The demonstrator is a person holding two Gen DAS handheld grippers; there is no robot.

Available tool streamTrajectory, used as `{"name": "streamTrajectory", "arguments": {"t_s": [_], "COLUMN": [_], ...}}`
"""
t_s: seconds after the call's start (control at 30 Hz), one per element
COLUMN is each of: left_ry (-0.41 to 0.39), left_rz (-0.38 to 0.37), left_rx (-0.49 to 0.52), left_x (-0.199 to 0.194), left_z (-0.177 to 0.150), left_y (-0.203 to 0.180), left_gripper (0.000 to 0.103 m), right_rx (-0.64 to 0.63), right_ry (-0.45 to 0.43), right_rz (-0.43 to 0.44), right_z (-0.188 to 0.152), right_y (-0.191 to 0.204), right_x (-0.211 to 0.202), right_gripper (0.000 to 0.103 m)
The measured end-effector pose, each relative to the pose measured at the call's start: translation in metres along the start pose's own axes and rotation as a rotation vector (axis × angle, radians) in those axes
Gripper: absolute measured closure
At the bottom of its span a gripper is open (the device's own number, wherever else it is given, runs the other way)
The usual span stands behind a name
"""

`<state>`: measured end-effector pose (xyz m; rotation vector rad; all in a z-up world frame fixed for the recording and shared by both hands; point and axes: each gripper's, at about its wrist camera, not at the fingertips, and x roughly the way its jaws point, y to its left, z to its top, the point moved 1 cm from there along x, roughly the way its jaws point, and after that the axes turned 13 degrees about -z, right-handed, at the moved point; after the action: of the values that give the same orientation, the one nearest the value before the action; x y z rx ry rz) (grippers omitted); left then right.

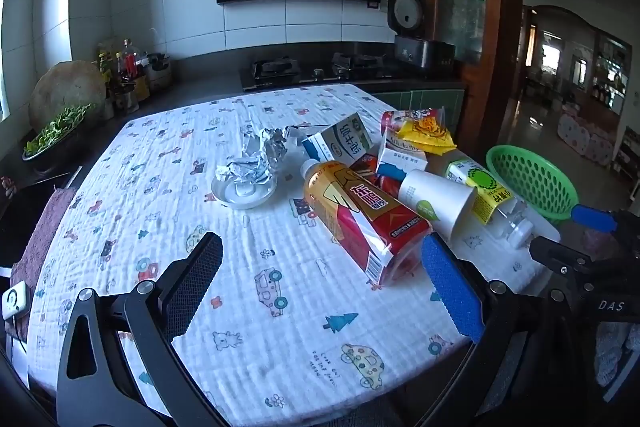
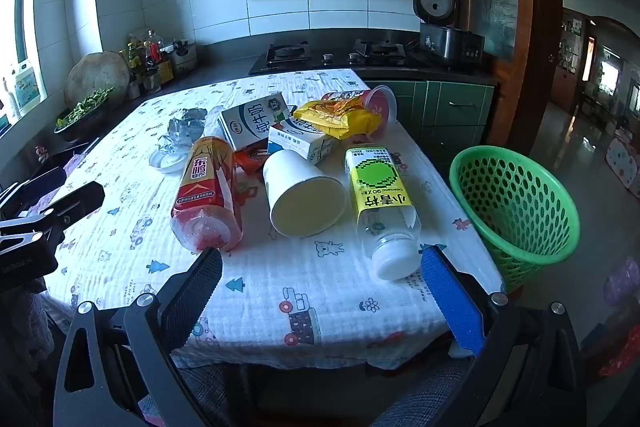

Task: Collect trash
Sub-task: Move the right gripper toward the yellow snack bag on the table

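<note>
Trash lies on a table with a patterned cloth (image 1: 240,287) (image 2: 280,287): a red and orange bottle (image 1: 356,215) (image 2: 208,191), a white paper cup on its side (image 1: 436,199) (image 2: 304,191), a clear bottle with a yellow-green label (image 1: 484,195) (image 2: 380,191), two milk cartons (image 1: 340,141) (image 2: 256,121), a yellow snack bag (image 1: 428,133) (image 2: 340,117) and crumpled foil on a lid (image 1: 248,167) (image 2: 176,143). A green basket (image 1: 532,179) (image 2: 516,203) stands off the table's right edge. My left gripper (image 1: 324,283) and my right gripper (image 2: 324,291) are open and empty, just short of the bottles.
A counter with a gas stove (image 1: 316,69) (image 2: 332,55), a rice cooker (image 1: 416,39) (image 2: 444,23) and condiment bottles (image 1: 128,71) runs behind the table. A bowl of greens (image 1: 56,131) (image 2: 82,113) sits at the left. A wooden cabinet (image 1: 468,7) stands at the right.
</note>
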<state>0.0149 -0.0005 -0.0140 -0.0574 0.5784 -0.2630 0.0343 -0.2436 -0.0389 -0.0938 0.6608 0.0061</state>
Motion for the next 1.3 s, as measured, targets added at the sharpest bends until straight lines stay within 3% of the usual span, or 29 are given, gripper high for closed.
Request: {"name": "streamTrajectory", "arguments": {"t_s": [1.3], "left_ry": [0.063], "left_rz": [0.013], "left_rx": [-0.054], "left_x": [0.021], "left_z": [0.009], "left_y": [0.013], "left_gripper": [0.009], "right_rx": [-0.009], "right_ry": [0.013], "right_rz": [0.004], "right_z": [0.010], "right_y": [-0.005], "right_x": [0.017], "right_gripper": [0.006]}}
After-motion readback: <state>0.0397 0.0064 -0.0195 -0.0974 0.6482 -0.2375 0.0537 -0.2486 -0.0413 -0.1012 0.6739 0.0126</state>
